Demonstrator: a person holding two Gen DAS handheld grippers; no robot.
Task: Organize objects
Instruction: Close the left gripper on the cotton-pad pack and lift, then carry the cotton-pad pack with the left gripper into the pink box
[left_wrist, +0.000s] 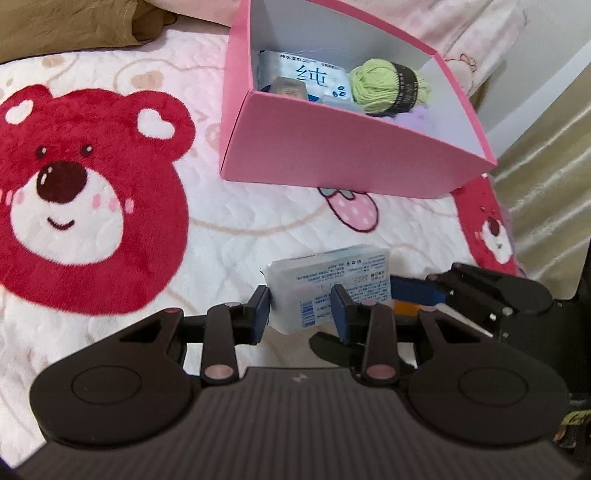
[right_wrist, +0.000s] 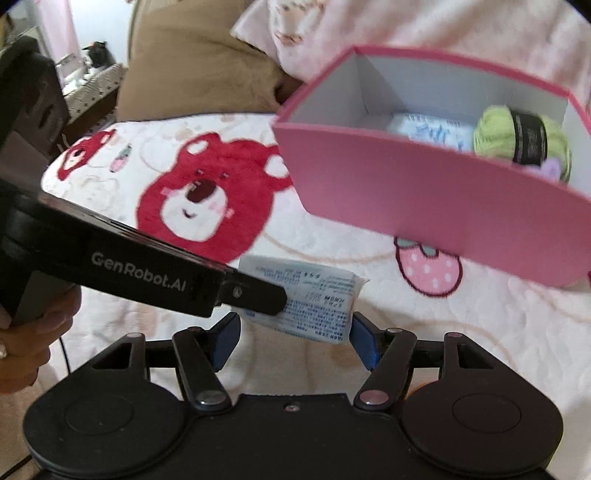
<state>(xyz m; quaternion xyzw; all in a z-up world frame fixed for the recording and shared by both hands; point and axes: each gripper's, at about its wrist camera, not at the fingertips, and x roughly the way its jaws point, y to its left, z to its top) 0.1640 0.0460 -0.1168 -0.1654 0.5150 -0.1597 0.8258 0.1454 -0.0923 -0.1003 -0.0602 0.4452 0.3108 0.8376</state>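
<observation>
A white pack of wipes (left_wrist: 325, 277) with small blue print hangs just above the blanket, in front of the pink box (left_wrist: 332, 151). My left gripper (left_wrist: 299, 310) is shut on its left part, blue pads pinching it. In the right wrist view the same pack (right_wrist: 314, 295) lies between the blue pads of my right gripper (right_wrist: 295, 332), which stand wide beside its ends and do not press it. The left gripper's finger (right_wrist: 255, 293) reaches across from the left. The pink box (right_wrist: 424, 206) holds another wipes pack (left_wrist: 306, 74), green yarn (left_wrist: 384, 88) and a purple fluffy thing (left_wrist: 417, 118).
A cream blanket with red bears (left_wrist: 74, 192) and a strawberry print (left_wrist: 351, 210) covers the bed. A brown pillow (left_wrist: 66, 26) lies at the back left. The bed ends at the right by a pale gold cloth (left_wrist: 546, 192). A hand (right_wrist: 26, 332) holds the left gripper's handle.
</observation>
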